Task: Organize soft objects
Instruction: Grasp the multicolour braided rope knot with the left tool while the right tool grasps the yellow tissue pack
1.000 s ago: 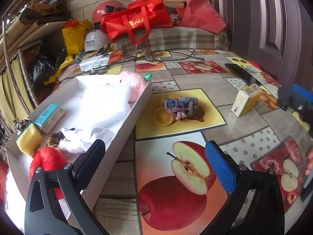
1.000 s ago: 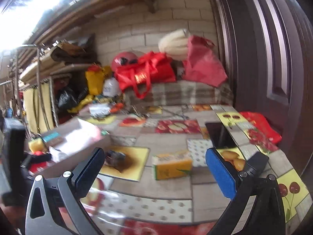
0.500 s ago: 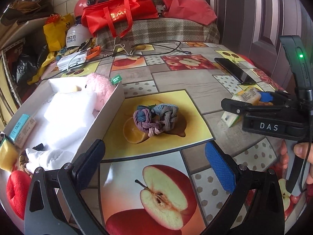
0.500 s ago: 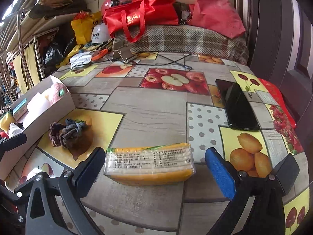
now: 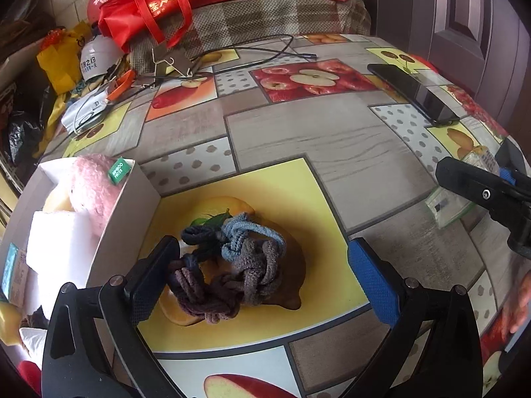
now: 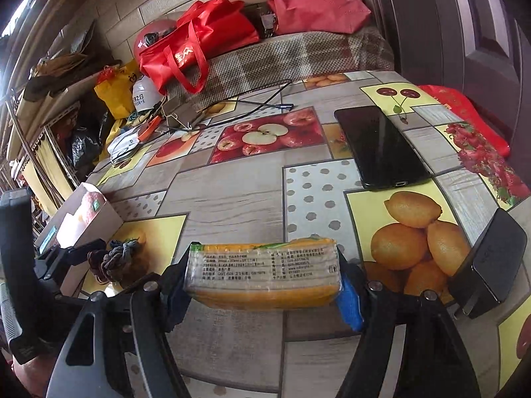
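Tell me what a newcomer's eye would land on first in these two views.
In the right wrist view, the right gripper is shut on a yellow tissue pack on the fruit-print tablecloth, near a black phone. In the left wrist view, the open left gripper straddles a knotted rope bundle beside a white box holding a pink plush.

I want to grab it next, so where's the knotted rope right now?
In the left wrist view the rope lies on the yellow lemon tile, between the open left gripper's fingers, just right of the white box.
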The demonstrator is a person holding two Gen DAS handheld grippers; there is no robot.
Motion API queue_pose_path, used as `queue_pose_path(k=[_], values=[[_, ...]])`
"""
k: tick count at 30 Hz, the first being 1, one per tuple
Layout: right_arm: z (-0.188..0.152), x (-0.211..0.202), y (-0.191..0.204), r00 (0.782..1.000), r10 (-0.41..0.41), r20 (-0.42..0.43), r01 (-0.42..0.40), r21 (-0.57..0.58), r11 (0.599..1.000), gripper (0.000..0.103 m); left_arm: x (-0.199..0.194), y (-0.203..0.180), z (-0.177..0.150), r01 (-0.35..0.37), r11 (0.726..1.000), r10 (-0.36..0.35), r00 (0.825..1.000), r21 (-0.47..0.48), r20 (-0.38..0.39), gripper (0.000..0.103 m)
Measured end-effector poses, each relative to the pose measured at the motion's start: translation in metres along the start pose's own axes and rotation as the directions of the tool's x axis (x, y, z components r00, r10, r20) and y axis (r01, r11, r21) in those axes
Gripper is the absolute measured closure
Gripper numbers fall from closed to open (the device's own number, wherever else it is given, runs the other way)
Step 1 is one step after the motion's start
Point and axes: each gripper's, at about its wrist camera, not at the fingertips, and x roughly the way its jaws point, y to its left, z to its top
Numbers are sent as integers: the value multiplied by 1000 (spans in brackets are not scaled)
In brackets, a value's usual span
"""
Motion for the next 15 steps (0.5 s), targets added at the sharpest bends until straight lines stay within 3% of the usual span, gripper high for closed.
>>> queue_pose_path(k=[3,6,11,15], values=[[1,1,-2,1000,5,-5,-5,12,1000,30,-3,-2,-7,95,995,-95,995,-30,-18,9],[1,1,-4,1000,0,-2,0,16,1000,29,-14,-8,-14,101,995,-101,995,-17,9,27],[1,1,-5,1000,-7,-1,7,21,1000,29,-13,-9,-12,47,999,-47,999,-27,12,27],[1,2,-6,1000,-4,-7,4,25,1000,28,-6,-6,-8,56,998,-56,998,-40,-2,27]])
